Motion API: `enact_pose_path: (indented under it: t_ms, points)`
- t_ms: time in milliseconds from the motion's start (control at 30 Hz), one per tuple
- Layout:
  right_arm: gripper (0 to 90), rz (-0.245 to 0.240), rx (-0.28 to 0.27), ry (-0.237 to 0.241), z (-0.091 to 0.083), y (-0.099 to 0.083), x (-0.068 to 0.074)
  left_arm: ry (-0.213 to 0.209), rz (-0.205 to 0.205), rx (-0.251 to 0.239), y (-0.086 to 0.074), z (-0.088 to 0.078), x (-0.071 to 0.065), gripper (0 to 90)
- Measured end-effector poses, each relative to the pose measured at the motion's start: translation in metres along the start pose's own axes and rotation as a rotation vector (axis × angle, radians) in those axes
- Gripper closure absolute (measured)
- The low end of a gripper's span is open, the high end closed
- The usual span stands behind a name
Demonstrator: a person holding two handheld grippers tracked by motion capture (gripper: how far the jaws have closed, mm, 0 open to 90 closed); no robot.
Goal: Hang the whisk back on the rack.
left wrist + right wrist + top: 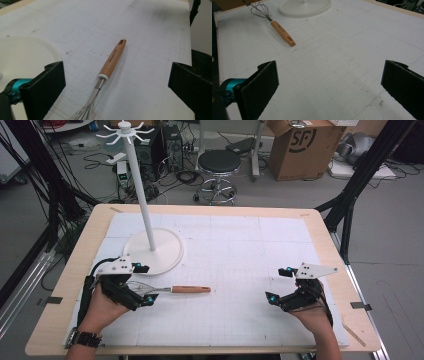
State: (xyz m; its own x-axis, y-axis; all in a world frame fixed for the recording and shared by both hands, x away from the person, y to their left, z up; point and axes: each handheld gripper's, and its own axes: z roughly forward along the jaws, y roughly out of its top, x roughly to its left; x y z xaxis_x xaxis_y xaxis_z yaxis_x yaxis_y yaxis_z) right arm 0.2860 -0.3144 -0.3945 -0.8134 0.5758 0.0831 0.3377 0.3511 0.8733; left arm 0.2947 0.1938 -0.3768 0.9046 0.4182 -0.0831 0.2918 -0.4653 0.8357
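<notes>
Approaching the whisk is the step we judge to be in hand. It lies flat on the white mat of the table, wire head toward the left gripper, wooden handle pointing toward the table's middle. In the left gripper view, the wires pass between the two black jaws, which stand wide apart with nothing clamped; the handle extends away ahead of them, with a hanging slot at its far end. The round white base of the hook stand sits just beside the left gripper, on its far side, and the stand's pole rises to a crown of hooks.

The right gripper waits well apart from the whisk, near the right side of the mat. Its jaws also stand wide with nothing between them. In the right gripper view, the whisk lies far off, near the stand base.

We judge that the next move calls for the following:
1. Lower the left gripper so that the jaws straddle the neck or the handle, not the springy wires.
2. Close firmly before lifting.
3. Keep the hanging slot free, since it probably serves for a hook.
4. Avoid striking the stand base while closing.
</notes>
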Motion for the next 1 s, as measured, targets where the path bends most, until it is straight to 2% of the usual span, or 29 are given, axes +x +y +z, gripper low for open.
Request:
enact_pose_path:
  t_ms: [133,200,300,367,533,667,800,900,1000]
  points:
    - [0.2,-0.003,-0.001,0.001,0.0,0.0,0.0,0.0,0.017,0.091,0.014,0.02,0.0,1.7]
    - [0.2,-0.003,-0.001,0.0,0.0,0.0,0.0,-0.003,0.039,0.137,0.02,0.029,0.0,1.7]
    - [0.2,-0.001,-0.008,0.003,-0.001,0.0,0.0,-0.019,0.054,0.177,0.025,0.039,0.0,1.7]
    - [0.2,0.002,-0.009,0.004,-0.002,0.0,-0.001,-0.04,0.042,0.192,0.027,0.047,0.002,1.7]
    - [0.2,0.002,-0.006,0.008,-0.001,0.0,0.0,-0.044,0.062,0.281,0.036,0.066,0.004,1.7]
    - [0.2,-0.001,-0.001,0.009,0.0,0.0,0.0,-0.041,0.063,0.342,0.038,0.079,0.007,1.7]
    - [0.2,-0.005,-0.001,0.009,0.0,0.0,0.0,-0.066,0.046,0.419,0.038,0.092,0.011,2.4]
    - [0.2,-0.002,-0.008,0.009,-0.001,0.0,0.0,-0.069,0.045,0.455,0.036,0.097,0.013,6.1]
    - [0.3,-0.002,-0.011,0.007,-0.002,0.0,-0.001,-0.075,0.051,0.491,0.034,0.101,0.014,13.7]
